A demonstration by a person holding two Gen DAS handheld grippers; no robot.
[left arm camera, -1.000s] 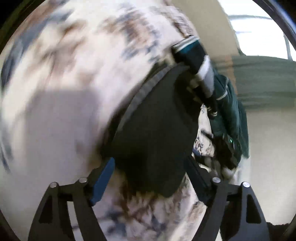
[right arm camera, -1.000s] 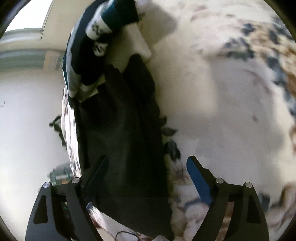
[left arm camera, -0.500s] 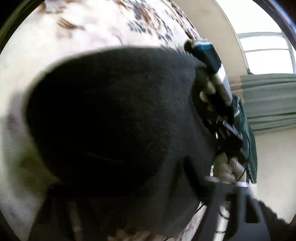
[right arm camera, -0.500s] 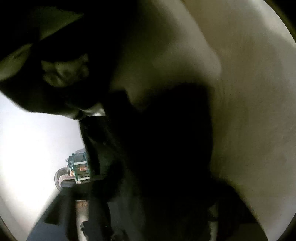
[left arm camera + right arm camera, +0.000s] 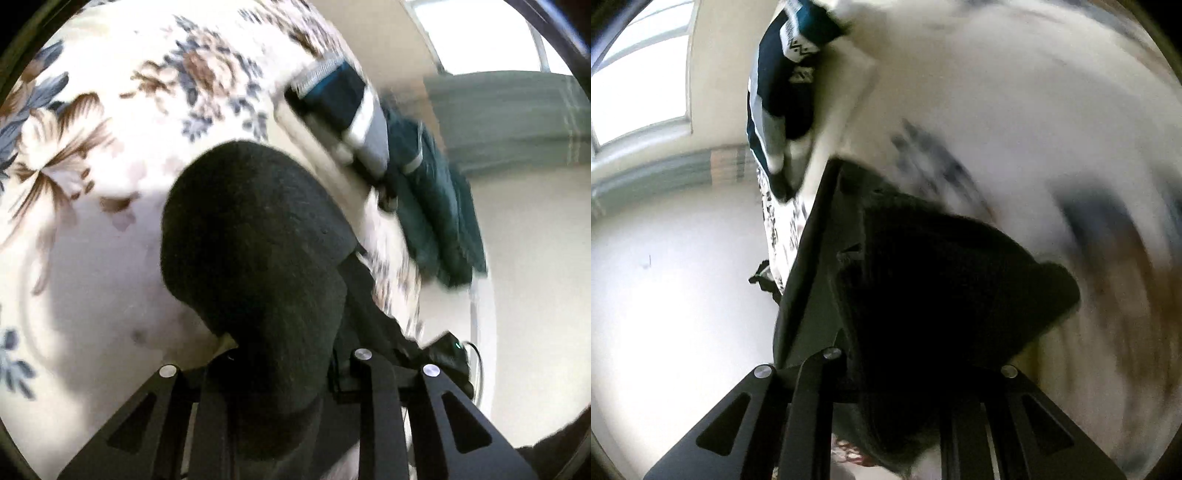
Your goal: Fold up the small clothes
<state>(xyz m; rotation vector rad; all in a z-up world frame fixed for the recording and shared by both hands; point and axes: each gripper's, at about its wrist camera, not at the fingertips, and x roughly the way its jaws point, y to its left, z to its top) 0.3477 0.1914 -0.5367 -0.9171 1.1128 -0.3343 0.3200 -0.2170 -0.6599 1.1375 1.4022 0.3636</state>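
Observation:
A small black garment (image 5: 255,258) bulges up between the fingers of my left gripper (image 5: 284,369), which is shut on it above the floral bedsheet (image 5: 110,147). In the right wrist view the same black garment (image 5: 942,288) fills the space between the fingers of my right gripper (image 5: 916,376), which is shut on it too. The fingertips of both grippers are hidden by the cloth. The right view is blurred by motion.
A pile of teal, navy and white clothes (image 5: 369,122) lies at the bed's far edge, also in the right wrist view (image 5: 783,85). Beyond the bed edge are a pale floor (image 5: 665,295), a wall, curtains and a window (image 5: 635,85).
Both grippers were open over the flat black garment a second ago. They closed on it and lifted it, so the cloth now bunches up in front of both cameras.

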